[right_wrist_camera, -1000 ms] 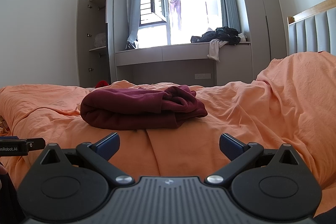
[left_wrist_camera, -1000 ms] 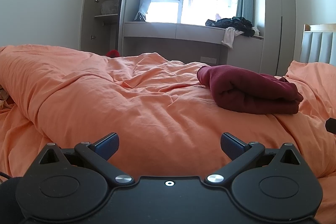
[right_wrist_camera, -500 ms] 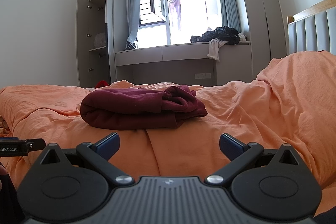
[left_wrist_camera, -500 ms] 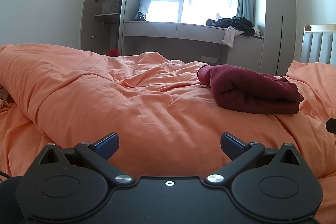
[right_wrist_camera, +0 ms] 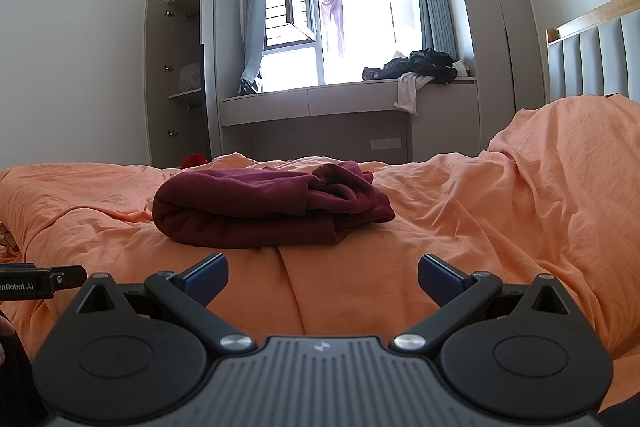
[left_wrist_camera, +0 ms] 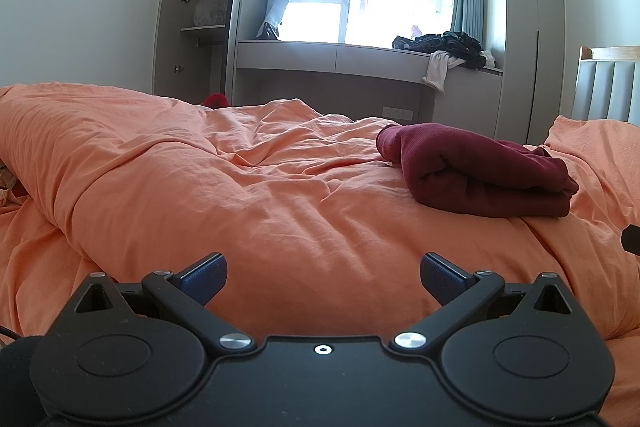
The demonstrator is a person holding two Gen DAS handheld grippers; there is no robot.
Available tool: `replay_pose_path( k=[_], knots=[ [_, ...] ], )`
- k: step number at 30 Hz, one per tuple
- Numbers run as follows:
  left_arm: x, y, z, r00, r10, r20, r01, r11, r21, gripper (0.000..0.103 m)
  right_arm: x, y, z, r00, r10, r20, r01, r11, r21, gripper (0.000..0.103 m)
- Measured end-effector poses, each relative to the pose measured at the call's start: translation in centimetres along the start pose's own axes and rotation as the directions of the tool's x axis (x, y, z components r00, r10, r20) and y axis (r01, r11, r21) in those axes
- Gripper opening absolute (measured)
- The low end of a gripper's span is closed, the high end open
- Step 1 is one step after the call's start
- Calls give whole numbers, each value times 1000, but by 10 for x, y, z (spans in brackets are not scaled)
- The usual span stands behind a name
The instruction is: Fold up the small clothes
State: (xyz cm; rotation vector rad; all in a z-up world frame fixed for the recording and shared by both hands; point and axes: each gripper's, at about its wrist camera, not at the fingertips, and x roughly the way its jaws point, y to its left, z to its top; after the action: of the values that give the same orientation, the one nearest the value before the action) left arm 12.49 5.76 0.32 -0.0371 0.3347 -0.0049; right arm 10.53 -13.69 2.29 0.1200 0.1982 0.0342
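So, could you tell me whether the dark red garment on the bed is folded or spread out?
Folded: the dark red garment lies in a compact stack of layers on the orange duvet.

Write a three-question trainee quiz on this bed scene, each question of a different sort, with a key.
1. True or false: the left gripper is shut on the maroon garment.
2. Multiple choice: the maroon garment lies on A) the window ledge, B) the orange duvet, C) the wardrobe shelf.
3. Fill in: the right gripper is ____, holding nothing.

Key: 1 false, it is open and short of the garment. 2 B. 3 open.
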Motion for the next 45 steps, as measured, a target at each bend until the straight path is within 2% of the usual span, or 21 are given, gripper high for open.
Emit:
replay_pose_path(
  k=[23, 27, 45],
  knots=[
    [0, 0, 1, 1000, -2, -2, 2, 1000, 6, 103, -1, 0, 0, 1000, 1, 0, -1, 1000, 1, 103],
    [-3, -3, 1, 998, 57, 14, -57, 998, 33, 103, -1, 0, 1, 1000, 1, -1, -1, 1000, 2, 103],
    [-6, -10, 0, 997, 66, 40, -69, 994, 81, 103, -1, 1, 0, 1000, 0, -1, 0, 1000, 5, 103]
  ],
)
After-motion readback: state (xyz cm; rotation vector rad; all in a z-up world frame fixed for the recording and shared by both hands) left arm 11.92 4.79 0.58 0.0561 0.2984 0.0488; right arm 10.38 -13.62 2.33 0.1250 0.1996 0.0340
